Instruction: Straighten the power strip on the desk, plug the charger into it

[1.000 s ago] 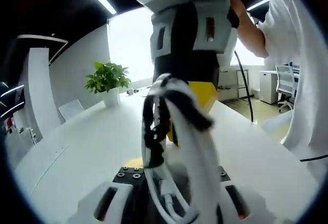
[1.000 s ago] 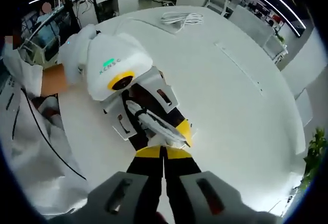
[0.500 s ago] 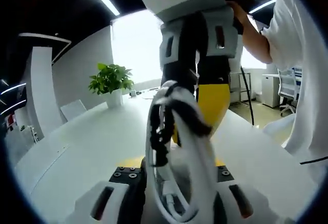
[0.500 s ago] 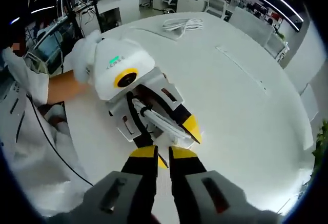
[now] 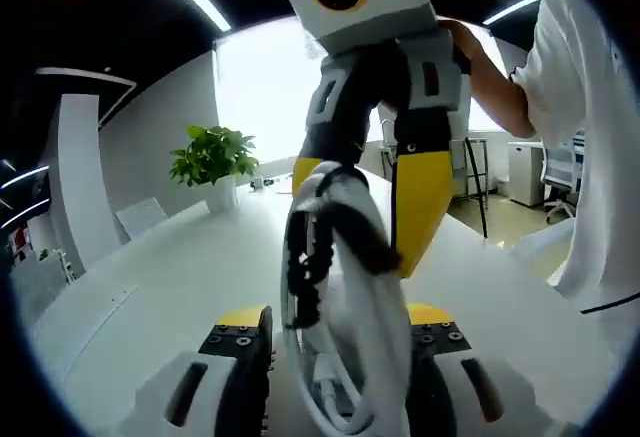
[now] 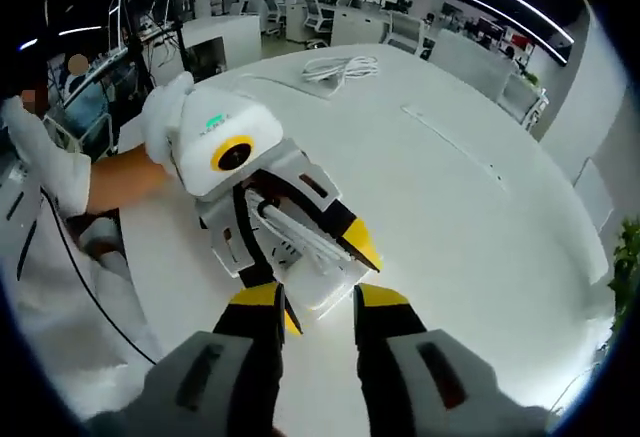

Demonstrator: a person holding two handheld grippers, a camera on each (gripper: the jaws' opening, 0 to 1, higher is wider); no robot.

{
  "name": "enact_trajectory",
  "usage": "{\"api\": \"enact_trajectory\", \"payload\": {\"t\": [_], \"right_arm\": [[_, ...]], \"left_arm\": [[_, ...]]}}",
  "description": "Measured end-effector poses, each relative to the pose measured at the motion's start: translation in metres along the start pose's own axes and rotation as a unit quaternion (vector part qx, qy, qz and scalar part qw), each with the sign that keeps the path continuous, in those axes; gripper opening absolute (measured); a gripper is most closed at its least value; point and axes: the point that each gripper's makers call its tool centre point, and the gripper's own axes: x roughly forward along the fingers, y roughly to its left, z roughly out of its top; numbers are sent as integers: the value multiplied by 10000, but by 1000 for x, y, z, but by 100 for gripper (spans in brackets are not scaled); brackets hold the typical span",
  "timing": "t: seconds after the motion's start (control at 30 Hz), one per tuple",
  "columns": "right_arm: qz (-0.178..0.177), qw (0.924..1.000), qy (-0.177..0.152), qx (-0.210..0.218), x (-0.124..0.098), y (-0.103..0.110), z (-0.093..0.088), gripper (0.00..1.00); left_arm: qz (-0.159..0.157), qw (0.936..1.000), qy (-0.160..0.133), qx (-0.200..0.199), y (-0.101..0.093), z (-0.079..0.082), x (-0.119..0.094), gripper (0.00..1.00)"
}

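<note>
Left gripper: my fingers are clamped on the charger, a white block with its white cable coiled up and bound by a dark strap; in the left gripper view the coil rises between my two yellow-tipped fingers.
Left gripper from the other side: in the right gripper view it reaches in from the left, its white housing carrying a green mark whose letters I cannot read, and the white charger sticks out past its yellow tips.
Right gripper: my fingers stand apart, one on either side of the charger's end, and I cannot tell whether they touch it.
Right gripper seen from the left: it comes down from above in the left gripper view, just behind the coil, with one yellow finger beside the cable.
Power strip: a white strip with loose loops of cord lying far across the table, well apart from both grippers.
Table: white, broad and rounded.
Plant: green leaves in a white pot at the far side of the table.
Person: a white sleeve to the right of the left gripper view.
Readable writing: nothing I can make out.
</note>
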Motion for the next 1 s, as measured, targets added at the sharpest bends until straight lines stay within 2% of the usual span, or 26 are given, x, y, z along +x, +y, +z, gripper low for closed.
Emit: {"api": "enact_trajectory", "payload": {"t": [0.07, 0.17, 0.23, 0.43, 0.57, 0.73, 0.9, 1.0], "right_arm": [[-11, 9999, -168, 11, 0, -1, 4, 28], [46, 9994, -354, -1, 2, 1, 5, 30], [69, 9989, -468, 10, 7, 0, 4, 35], [89, 9979, -642, -38, 6, 3, 3, 37], [34, 9970, -771, -88, -2, 3, 8, 37], [10, 9962, -843, -229, -3, 4, 6, 38], [-85, 9959, -864, -264, 0, 1, -1, 48], [-180, 9951, -930, -273, -1, -1, -1, 55]], "left_arm": [[-8, 10000, -3, -6, 1, 0, -2, 56], [-88, 9997, -215, -121, 0, 9, -6, 59], [-70, 9996, -265, -49, 1, 12, -10, 57], [-92, 9997, -218, -99, 8, 8, -19, 66], [18, 9996, -199, -203, 15, 6, -26, 69], [83, 9992, -210, -320, 9, 5, -37, 76], [277, 9976, -392, -509, 4, 11, -55, 84], [485, 9962, -336, -644, 4, 9, -68, 88]]}}
